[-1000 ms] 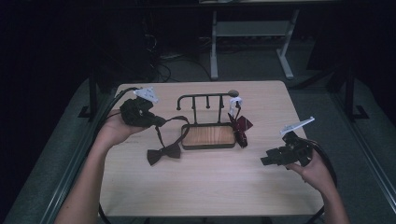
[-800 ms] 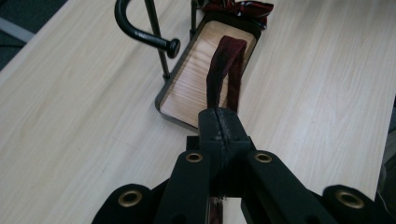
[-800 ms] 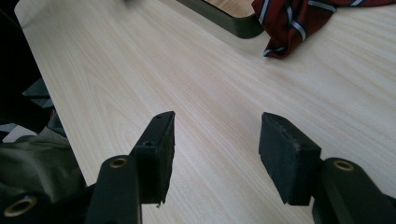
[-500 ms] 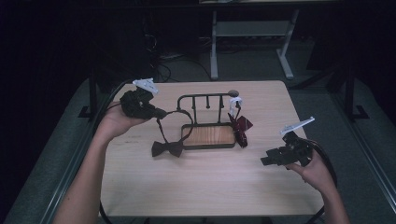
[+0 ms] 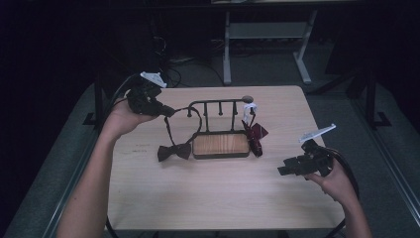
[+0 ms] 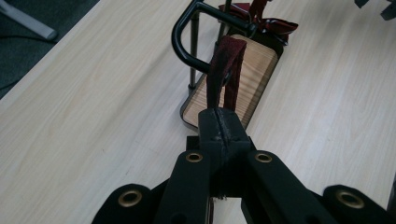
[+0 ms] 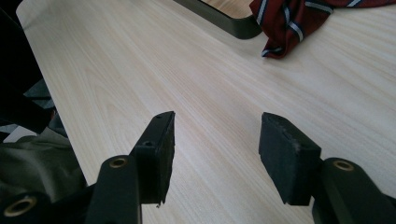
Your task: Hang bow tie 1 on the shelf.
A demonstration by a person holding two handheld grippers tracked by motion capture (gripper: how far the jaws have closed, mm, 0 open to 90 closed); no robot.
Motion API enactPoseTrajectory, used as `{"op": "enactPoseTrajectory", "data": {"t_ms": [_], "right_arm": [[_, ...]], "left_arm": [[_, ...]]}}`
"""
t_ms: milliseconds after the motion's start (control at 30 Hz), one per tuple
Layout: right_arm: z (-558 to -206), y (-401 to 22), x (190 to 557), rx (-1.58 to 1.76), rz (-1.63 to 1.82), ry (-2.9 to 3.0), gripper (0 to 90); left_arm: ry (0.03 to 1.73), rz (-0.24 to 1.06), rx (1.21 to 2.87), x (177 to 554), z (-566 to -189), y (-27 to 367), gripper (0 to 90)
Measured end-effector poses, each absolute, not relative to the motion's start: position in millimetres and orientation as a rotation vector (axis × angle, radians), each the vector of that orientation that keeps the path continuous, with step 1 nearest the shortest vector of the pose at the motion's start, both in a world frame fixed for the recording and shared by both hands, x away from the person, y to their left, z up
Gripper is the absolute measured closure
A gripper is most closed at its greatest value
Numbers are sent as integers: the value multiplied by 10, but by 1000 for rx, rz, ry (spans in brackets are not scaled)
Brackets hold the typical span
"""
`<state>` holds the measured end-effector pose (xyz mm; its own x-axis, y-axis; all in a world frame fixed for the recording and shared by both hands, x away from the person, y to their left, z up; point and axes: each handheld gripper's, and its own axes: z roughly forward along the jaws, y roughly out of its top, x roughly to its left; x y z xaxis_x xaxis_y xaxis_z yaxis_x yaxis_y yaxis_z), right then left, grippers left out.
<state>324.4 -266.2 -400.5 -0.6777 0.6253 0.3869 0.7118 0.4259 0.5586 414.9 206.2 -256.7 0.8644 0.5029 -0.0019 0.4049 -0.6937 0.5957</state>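
Observation:
A black metal rack on a wooden base stands mid-table. My left gripper is held up at the rack's left end, shut on the strap of a dark maroon bow tie. The strap runs close by the rack's curved end. Whether it hooks over a peg is unclear. Its bow lies on the table left of the base. A red striped bow tie hangs at the rack's right end. My right gripper hovers open near the right front of the table, jaws apart over bare wood.
A white tag sits atop the striped tie. The rack's base corner lies ahead of the right gripper. The wooden table has dark floor around it and a white desk frame beyond.
My left gripper has lifted and drawn back toward the far left corner with the strap, dragging the bow slightly toward the rack. The right gripper has stayed put.

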Motion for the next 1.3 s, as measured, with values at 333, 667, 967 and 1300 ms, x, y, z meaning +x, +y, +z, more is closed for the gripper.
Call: {"op": "enactPoseTrajectory", "data": {"t_ms": [333,667,967,1300], "right_arm": [[-4000,-2674,3243,-1202,-1092,-2550,454],[-3993,-2682,3239,-1205,-1093,-2549,454],[-3997,-2674,3242,-1196,-1090,-2554,454],[-3995,-2685,3243,-1202,-1093,-2552,454]], "left_arm": [[713,218,2444,4263,-2646,2045,900],[753,225,2462,4337,-2704,2037,900],[765,227,2473,4371,-2726,2029,898],[797,244,2482,4387,-2765,2002,804]]}}
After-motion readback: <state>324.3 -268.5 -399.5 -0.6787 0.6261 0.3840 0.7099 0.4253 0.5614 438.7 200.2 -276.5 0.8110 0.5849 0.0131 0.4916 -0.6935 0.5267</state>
